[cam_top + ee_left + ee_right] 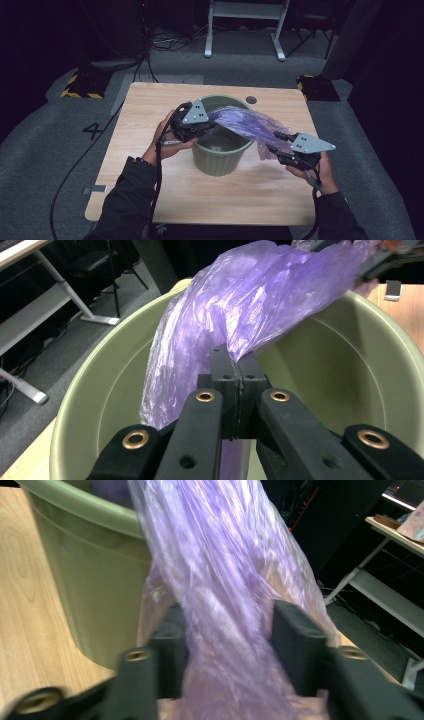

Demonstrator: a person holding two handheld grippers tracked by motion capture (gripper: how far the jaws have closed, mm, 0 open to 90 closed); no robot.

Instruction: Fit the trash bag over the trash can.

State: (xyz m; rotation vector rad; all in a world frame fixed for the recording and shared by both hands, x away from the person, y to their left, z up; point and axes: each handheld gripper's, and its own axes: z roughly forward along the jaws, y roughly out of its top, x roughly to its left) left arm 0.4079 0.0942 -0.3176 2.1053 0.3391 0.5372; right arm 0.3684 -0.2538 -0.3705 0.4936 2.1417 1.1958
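A purple plastic bag (245,125) stretches over the mouth of a green bin (220,165) that stands mid-table. My left gripper (212,125) hovers at the bin's left rim, shut on one end of the bag. In the left gripper view its jaws (239,360) pinch the bag (240,295) above the bin's inside wall (350,365). To the right of the bin, my right gripper (274,141) is at the bag's other end. In the right gripper view the bunched bag (220,555) runs between its jaws (232,625), which stand apart, beside the bin's outer wall (90,580).
The wooden table (150,190) has a round dark grommet (251,100) near its far edge. A small dark object (393,289) lies on the table past the bin. Cables run over the grey floor at left; a white desk frame (245,30) stands behind.
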